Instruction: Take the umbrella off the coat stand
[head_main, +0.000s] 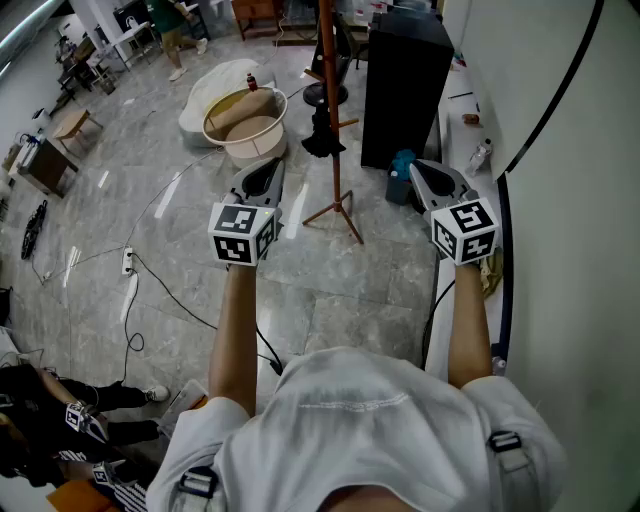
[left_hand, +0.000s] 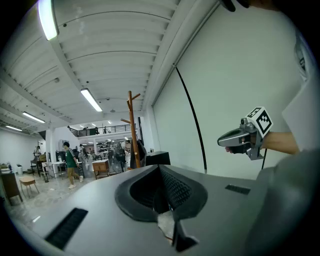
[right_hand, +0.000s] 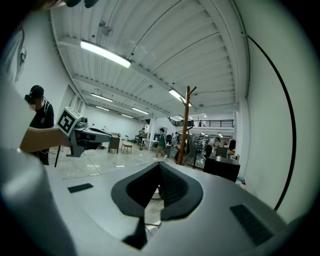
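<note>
We hold both arms stretched forward, side by side and well apart. Our left arm (head_main: 235, 330) carries the left gripper (head_main: 262, 172), its jaws pressed together with nothing between them. Our right arm (head_main: 468, 325) carries the right gripper (head_main: 422, 172), also closed and empty. Both grippers point almost level, slightly downward.

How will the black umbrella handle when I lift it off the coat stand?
The umbrella hangs folded and compact, so it is probably light, with loose fabric that may flop. It hangs close against the coat stand, which looks slim on thin splayed legs, so a snag could rock it.
</note>
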